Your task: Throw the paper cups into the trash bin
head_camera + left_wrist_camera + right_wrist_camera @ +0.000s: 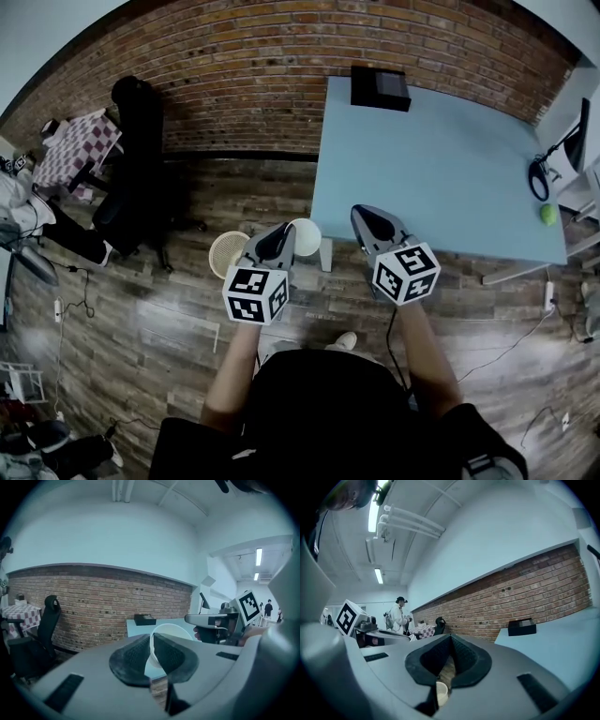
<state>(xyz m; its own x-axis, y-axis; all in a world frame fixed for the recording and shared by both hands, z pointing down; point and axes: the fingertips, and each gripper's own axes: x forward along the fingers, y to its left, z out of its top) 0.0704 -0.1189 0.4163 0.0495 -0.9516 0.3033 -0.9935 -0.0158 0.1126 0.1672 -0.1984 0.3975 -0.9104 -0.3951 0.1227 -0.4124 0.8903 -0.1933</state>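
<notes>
Clamped on the wall of 1 white paper cup (169,632), the jaws of the left gripper (152,644) are seen in the left gripper view, with the cup's round rim showing above them. Behind the cup a pale blue table (136,628) is shown, and a black box (144,619) is set on it near a red brick wall (93,602). A black office chair (47,620) and a checked cloth (18,612) are seen at the left. The right gripper (187,618) is seen at the right, and its marker cube (250,606) is printed with black-and-white squares.

In the right gripper view the 2 jaws of that gripper are pressed together, with nothing gripped. A person in white (398,616) is seen far off under ceiling strip lights (378,576).

In the head view the cup is held over the wood-plank floor (169,319), just off the table's near left corner. A round pale trash bin (228,253) is stood on the floor just beside the left gripper, on its left. A green ball (547,214) is seen near the table's right edge.
</notes>
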